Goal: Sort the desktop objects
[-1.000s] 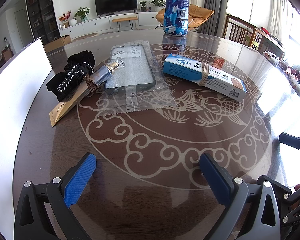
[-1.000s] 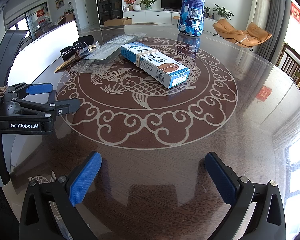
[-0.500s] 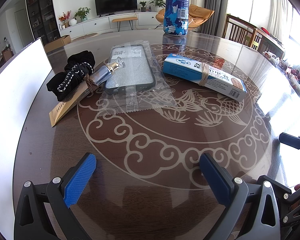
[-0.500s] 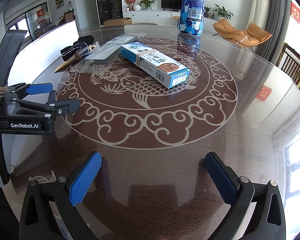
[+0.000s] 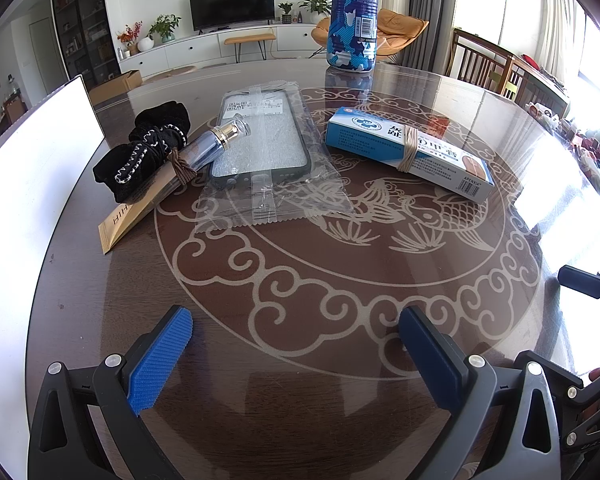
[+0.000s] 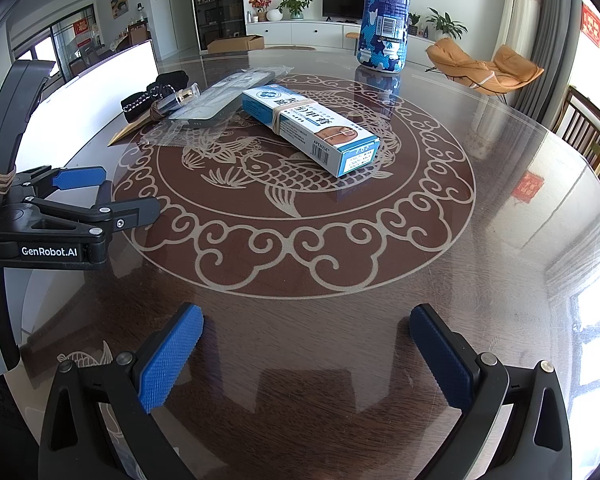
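Here, round table [image 5: 300,360] filling both views, tall bottle [image 5: 353,16] upright at top centre. Below it, mid-frame: bagged phone case [image 5: 260,140], blue box [image 5: 408,154] to its right, black cloth [image 5: 148,148] far left, small vial [image 5: 216,140] leaning on the case's left edge. Left gripper [image 5: 296,348] and right gripper [image 6: 306,352] at bottom of frame, both spread wide, gripping nothing.

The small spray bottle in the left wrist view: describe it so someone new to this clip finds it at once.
Start at the tall blue camouflage bottle at the far edge of the table, then come nearer and left to the phone case in clear plastic. The spray bottle leans on that case's left edge, beside the black scrunchie. It alone is shiny, with a gold collar and clear cap.
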